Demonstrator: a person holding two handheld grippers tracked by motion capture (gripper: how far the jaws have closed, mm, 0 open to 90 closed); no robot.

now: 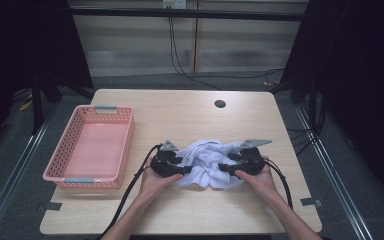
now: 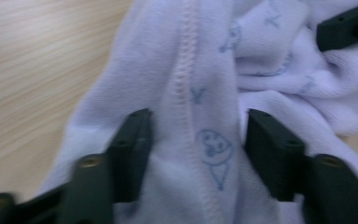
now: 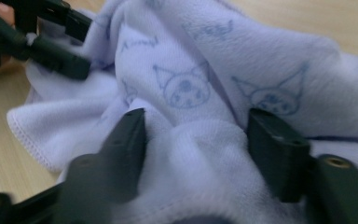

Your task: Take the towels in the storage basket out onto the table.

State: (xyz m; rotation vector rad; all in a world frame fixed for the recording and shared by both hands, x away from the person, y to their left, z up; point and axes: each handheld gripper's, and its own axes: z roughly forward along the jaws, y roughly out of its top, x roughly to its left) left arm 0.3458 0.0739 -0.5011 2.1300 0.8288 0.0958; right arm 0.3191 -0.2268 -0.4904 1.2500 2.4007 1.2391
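Both forearms reach in from the near edge, hands low and angled toward each other. The left gripper (image 1: 184, 169) and the right gripper (image 1: 224, 167) point inward, each with its jaws standing apart.

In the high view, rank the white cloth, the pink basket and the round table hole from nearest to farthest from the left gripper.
1. white cloth, against the left gripper, to its right.
2. pink basket, to its left.
3. round table hole, toward the table's far edge.
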